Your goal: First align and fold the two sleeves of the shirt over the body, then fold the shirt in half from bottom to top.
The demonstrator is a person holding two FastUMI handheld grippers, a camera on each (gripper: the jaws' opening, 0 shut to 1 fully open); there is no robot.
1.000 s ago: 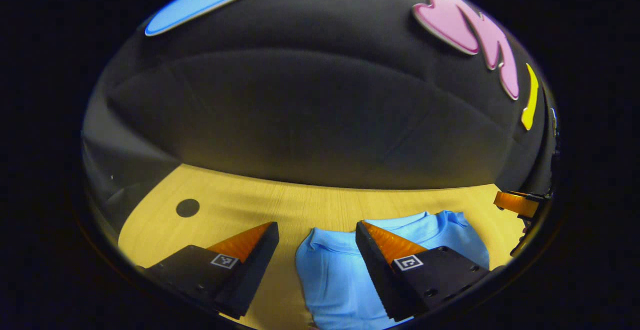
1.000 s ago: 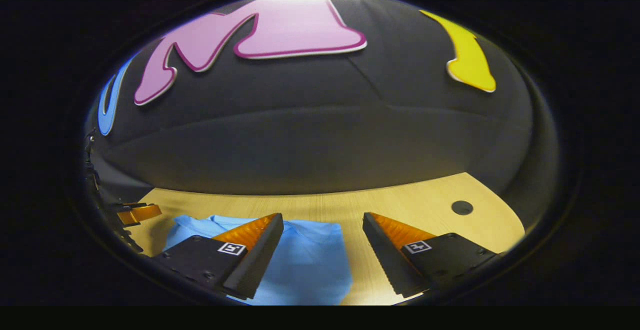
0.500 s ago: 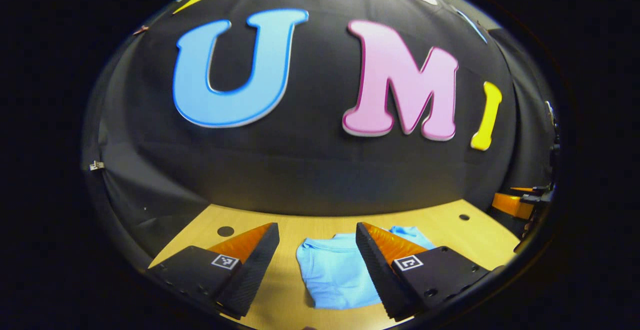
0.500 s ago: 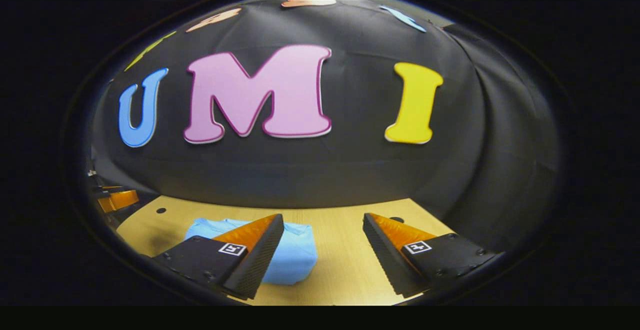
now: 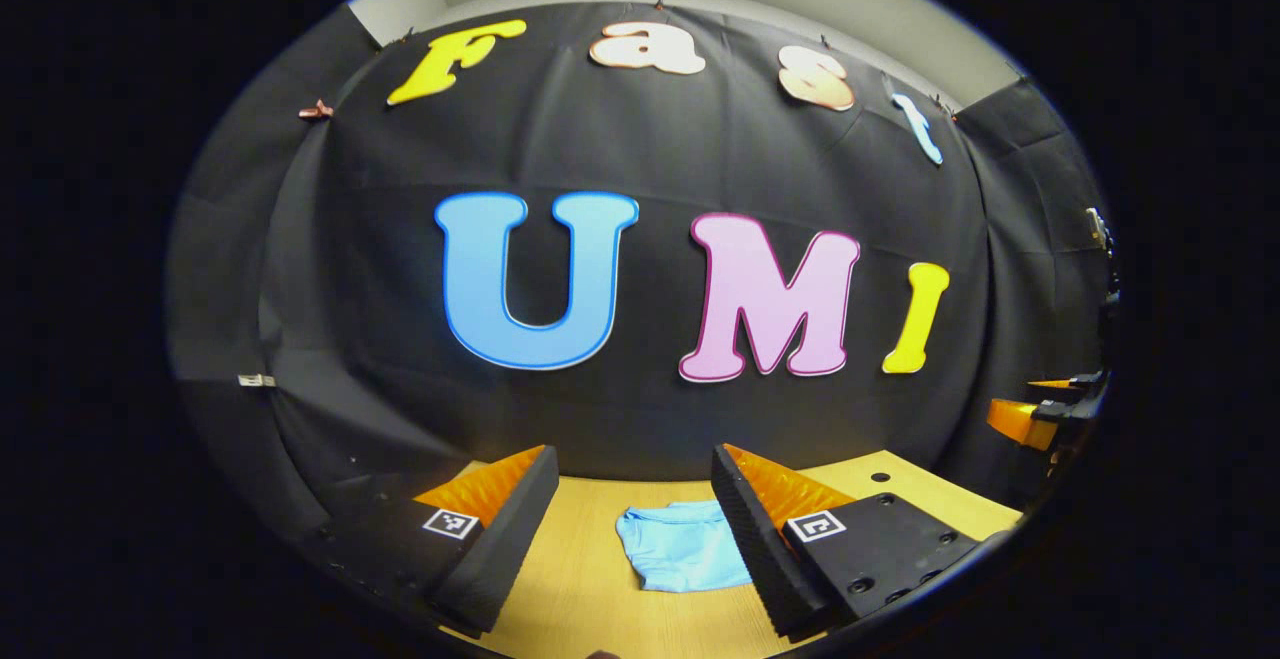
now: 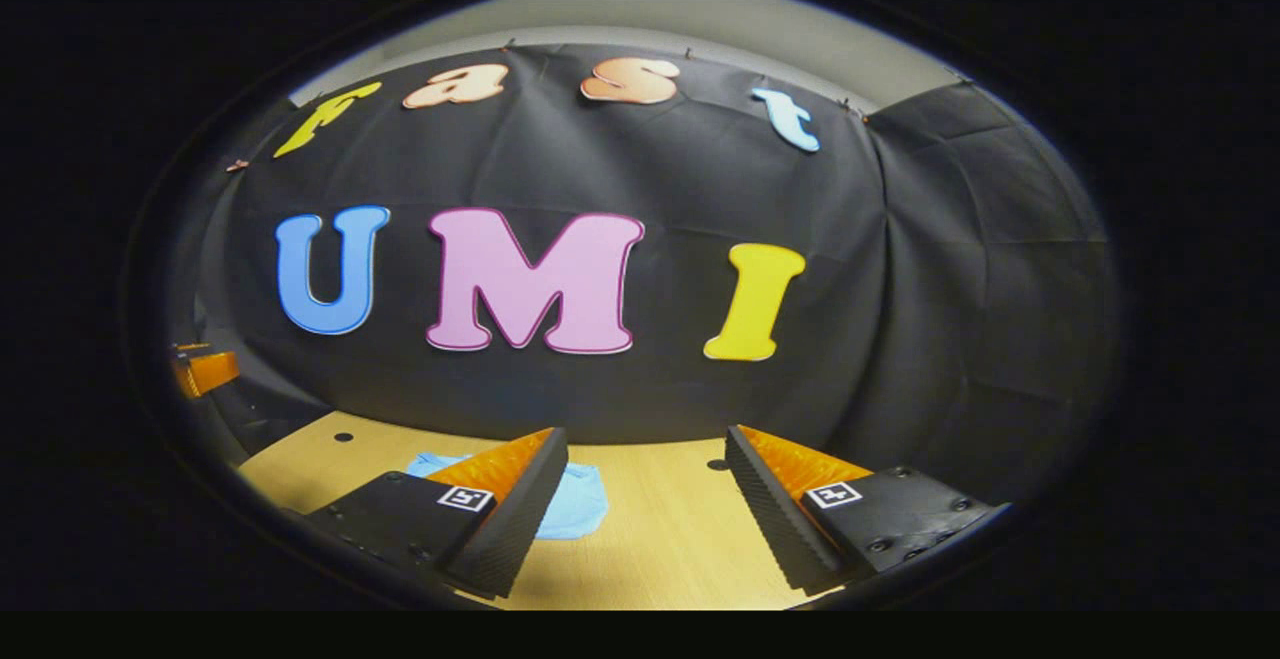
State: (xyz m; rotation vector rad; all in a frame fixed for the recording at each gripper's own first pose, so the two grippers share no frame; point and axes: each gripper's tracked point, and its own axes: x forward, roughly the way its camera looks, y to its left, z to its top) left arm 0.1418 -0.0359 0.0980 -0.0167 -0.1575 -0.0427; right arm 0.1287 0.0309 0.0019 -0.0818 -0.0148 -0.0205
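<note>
- In the left gripper view, the left gripper (image 5: 632, 479) is sitting at the bottom of the frame with its two fingers spread wide apart and nothing between them.
- In the right gripper view, the right gripper (image 6: 645, 454) is likewise showing at the bottom of the frame, its fingers parted and holding nothing.
- Beyond the left gripper's fingers, the shirt (image 5: 680, 554) is lying on the wooden table (image 5: 585, 589) as a small light-blue folded bundle, low and just right of centre in the frame, its right edge hidden behind the right-hand finger.
- In the right gripper view the shirt (image 6: 580, 504) is peeking out at lower left of centre, partly behind the left-hand finger; it seems to be folded flat, though little of it is visible.
- The table (image 6: 660, 529) is stretching back to the black cloth wall (image 6: 650, 159), with small dark holes (image 6: 343, 436) near its far edge.
- At the far right edge of the left gripper view, the other gripper is showing as a small shape; whether it is parted there is unclear.
</note>
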